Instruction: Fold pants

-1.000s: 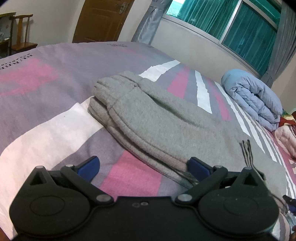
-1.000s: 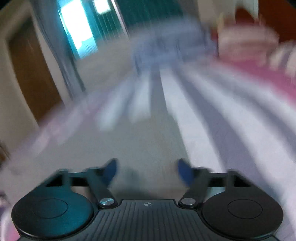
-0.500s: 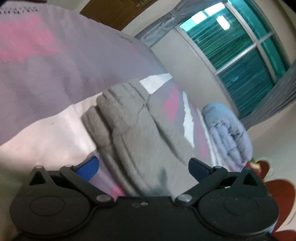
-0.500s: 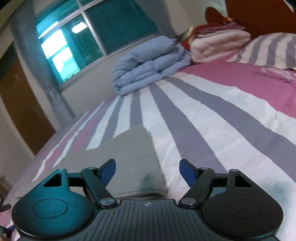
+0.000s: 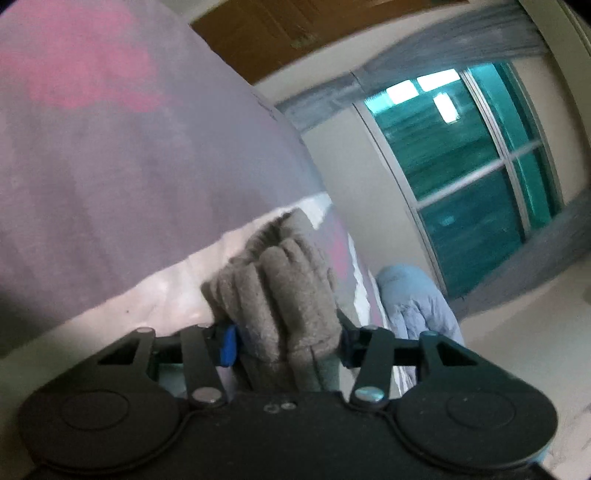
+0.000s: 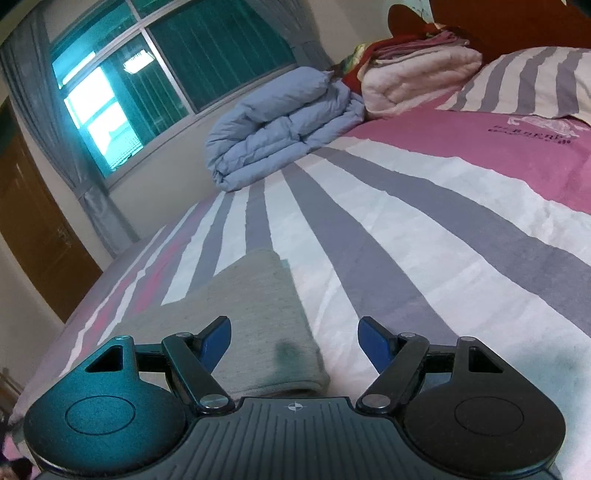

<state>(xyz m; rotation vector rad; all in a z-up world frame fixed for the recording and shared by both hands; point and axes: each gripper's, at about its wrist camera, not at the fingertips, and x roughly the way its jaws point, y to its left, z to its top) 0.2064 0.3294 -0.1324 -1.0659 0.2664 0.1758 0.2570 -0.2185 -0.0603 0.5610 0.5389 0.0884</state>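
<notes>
A: Starting on the left side. The left gripper (image 5: 286, 345) has its blue pads (image 5: 228, 345) pressed in against a thick bunch of the grey pants (image 5: 284, 295), and the gathered, ribbed folds bulge up between the fingers. The jaws are closed as far as the cloth lets them. That is a firm hold.

B: The view is tipped hard over. The bedspread (image 5: 110, 166), mauve with a pink patch, fills the upper left. A brown door (image 5: 295, 33) sits at the top and a teal window (image 5: 476, 177) to the right.

A: There is a pale blue duvet (image 5: 417, 299) just past the bunch, near the wall.

B: Over to the right-hand camera. The right gripper (image 6: 294, 343) has its jaws spread wide, with nothing between the blue pads (image 6: 216, 341).

A: The pants (image 6: 255, 314) are in this view as well. A flat, folded grey end lies on the striped bedspread (image 6: 424, 240), reaching in under the left finger and the gap. I cannot tell whether that finger touches the cloth.

B: Further back, the rolled blue duvet (image 6: 284, 125) sits by the window (image 6: 155, 74). To its right is a stack of pink and red blankets (image 6: 417, 70), then a striped pillow (image 6: 532, 85) at the far right.
</notes>
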